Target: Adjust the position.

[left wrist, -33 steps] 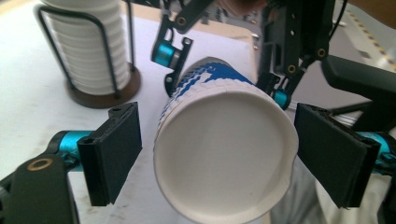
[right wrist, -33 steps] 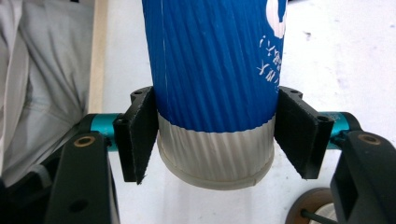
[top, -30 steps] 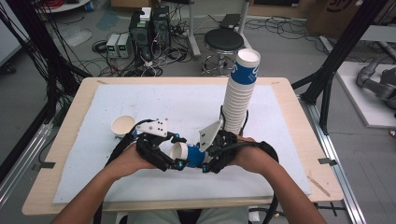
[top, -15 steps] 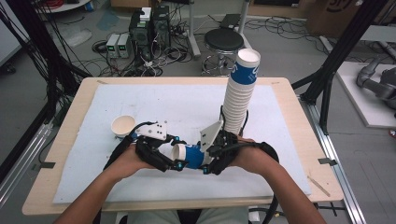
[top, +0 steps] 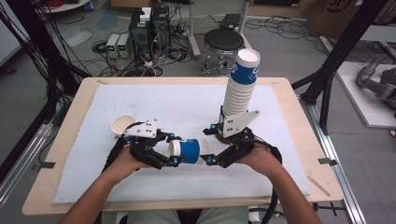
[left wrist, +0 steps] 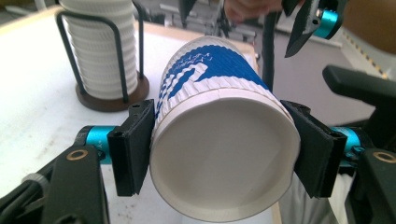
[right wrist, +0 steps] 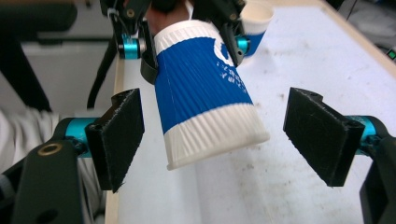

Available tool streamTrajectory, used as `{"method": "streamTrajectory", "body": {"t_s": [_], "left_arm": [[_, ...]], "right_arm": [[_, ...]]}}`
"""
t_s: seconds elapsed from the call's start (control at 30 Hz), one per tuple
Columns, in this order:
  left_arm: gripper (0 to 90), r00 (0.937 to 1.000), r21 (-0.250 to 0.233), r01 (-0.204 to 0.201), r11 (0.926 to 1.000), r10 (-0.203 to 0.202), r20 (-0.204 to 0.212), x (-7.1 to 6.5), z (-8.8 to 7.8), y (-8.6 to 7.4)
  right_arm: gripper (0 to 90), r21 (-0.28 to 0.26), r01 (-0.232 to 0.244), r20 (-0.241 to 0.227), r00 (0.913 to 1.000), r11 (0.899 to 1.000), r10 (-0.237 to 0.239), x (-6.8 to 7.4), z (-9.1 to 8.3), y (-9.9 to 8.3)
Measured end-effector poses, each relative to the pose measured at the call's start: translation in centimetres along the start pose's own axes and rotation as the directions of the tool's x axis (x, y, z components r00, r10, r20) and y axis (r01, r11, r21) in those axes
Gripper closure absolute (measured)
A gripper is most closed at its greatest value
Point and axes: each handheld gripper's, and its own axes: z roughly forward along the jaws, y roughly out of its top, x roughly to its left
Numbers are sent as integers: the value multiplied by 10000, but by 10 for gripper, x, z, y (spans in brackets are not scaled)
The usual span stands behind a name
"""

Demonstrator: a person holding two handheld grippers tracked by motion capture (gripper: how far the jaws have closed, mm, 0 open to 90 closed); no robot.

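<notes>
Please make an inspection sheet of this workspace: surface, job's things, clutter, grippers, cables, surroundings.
Surface: wooden table under a white mat.
Job's things: blue-and-white paper cup held on its side; tall cup stack in a wire holder; one upright cup at the left.
Clutter: nothing seen.
Grippers: left gripper shut on the paper cup near its rim; right gripper open, its jaws have just been opening, pads apart from the cup's base between them.
Cables: black cable trailing from the right gripper.
Surroundings: stool, computer boxes and loose wires on the floor.

black stool [top: 222, 41], floor cables [top: 154, 60]
</notes>
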Motion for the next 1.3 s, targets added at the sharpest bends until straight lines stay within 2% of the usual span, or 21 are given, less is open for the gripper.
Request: {"method": "streamTrajectory", "body": {"t_s": [0.2,0.47,0.67,0.9,1.13,1.3], "left_arm": [[299,9999,-638,-75,9979,66,-155,1,-5,-6],[299,9999,-1293,-106,9916,91,-126,1,-11,-15],[300,9999,-1586,-101,9873,105,17,0,-13,-18],[299,9995,-1966,-49,9805,113,312,0,-13,-21],[299,9986,-2073,-43,9783,153,515,-1,-10,-20],[299,9971,-2116,-84,9773,243,727,-3,-6,-19]], "right_arm": [[208,-916,-636,166,9977,9938,654,-1,-3,-12],[202,-1647,-1208,329,9913,9789,1278,1,-2,-32],[202,-1869,-1514,220,9872,9706,1582,2,-1,-42],[202,-2113,-1899,-174,9815,9588,1906,5,1,-53],[202,-2339,-2206,-556,9754,9469,2135,7,7,-62],[202,-2317,-2248,-705,9742,9464,2142,7,11,-65]]}}
